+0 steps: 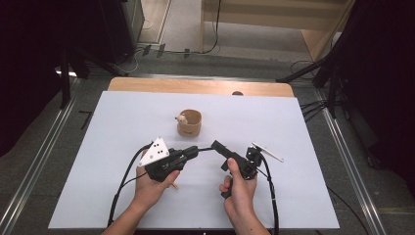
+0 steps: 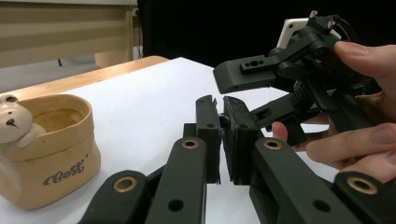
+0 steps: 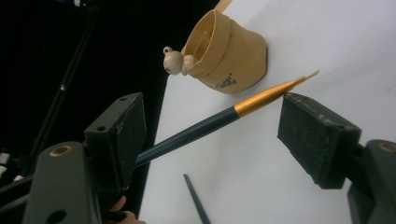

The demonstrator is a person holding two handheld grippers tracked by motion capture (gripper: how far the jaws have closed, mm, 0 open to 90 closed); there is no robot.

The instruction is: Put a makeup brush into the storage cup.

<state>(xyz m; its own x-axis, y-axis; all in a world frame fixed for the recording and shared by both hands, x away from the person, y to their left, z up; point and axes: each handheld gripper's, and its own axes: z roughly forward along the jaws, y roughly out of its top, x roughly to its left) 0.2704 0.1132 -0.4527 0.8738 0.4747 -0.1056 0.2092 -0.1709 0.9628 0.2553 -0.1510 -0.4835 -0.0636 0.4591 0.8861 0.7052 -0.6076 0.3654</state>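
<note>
Chopstick-sorting looks like the work in hand. The right tool stands released. Its two pads are well apart and a dark blue chopstick with a gold band and a pale tip crosses the gap between them. Neither pad presses on it. The shaft disappears behind one jaw and the pale tip reaches just past the upper corner of the other. The wrist is rolled over, probably so that the jaws straddle the stick across its width and can close on the shaft rather than on the slippery band. I cannot tell whether the stick lies on the white worktop or is carried from its hidden end.

Beyond the tip, farther out ahead of the jaws, stands the tan holder cup. A small bear figure leans over its rim. The cup's mouth is open and unblocked, a likely home for the sticks. A second dark stick lies flat on the worktop below the gap, nearer the tool's body.

The left tool is clenched, and its own view shows nothing between its jaws. It points nose to nose at the right tool, with the cup off to its own left, perhaps there to steady or pass the stick.
</note>
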